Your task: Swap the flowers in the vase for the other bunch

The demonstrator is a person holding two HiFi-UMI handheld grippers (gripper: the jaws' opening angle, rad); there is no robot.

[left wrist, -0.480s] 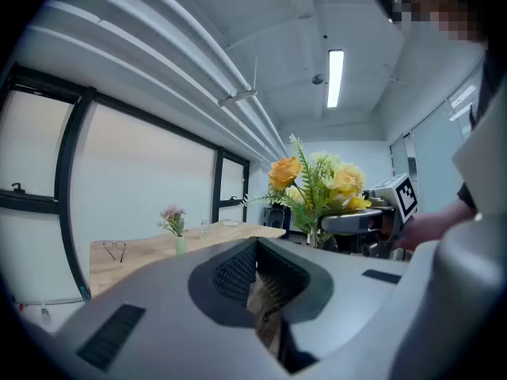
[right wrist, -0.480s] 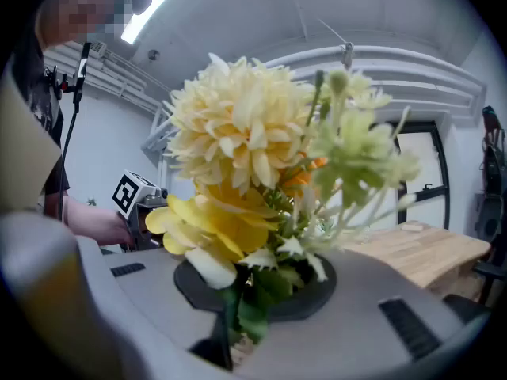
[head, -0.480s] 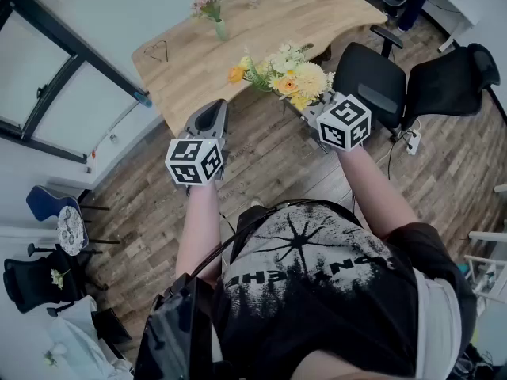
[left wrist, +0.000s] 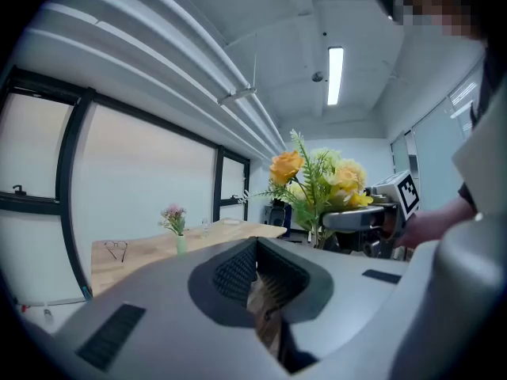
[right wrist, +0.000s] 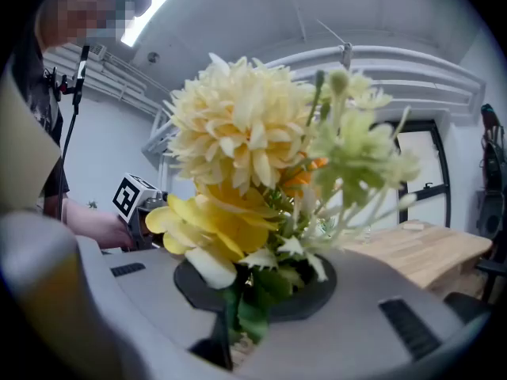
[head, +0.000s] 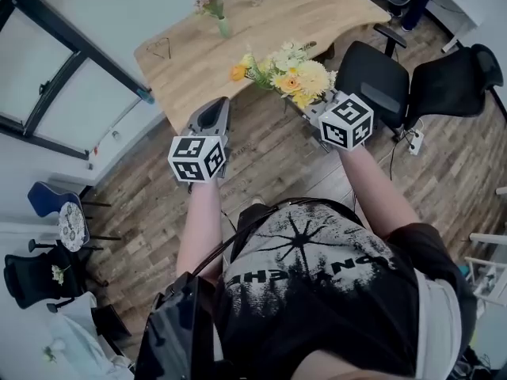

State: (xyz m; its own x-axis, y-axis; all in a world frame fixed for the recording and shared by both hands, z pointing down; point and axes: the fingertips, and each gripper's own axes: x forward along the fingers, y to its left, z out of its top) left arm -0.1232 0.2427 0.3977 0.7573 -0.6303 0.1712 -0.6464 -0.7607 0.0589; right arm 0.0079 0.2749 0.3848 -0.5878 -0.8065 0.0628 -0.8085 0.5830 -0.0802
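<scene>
- Clamped in the right gripper point(head: 315, 111), by its green stems: a bunch of yellow, cream and orange artificial flowers point(right wrist: 238, 157); jaws only narrowly apart, pressing on the stems.
- Held roughly level, with the blooms lying across the near edge of the light wooden table point(head: 269, 34) in the head view.
- Fully closed, with nothing between the jaws: the left gripper point(left wrist: 257, 291), raised beside the right one and clear of the bunch.
- Standing upright towards the far edge of the table: a small pale green vase point(head: 223, 28) with a sprig of pink flowers point(head: 207, 3) in it, well apart from both grippers.
- Lying flat near the table's left end, apart from the vase: wire-framed eyeglasses point(head: 157, 50).
- Parked to the right of the table on the wood-plank floor point(head: 269, 165): black office chairs point(head: 372, 74).
</scene>
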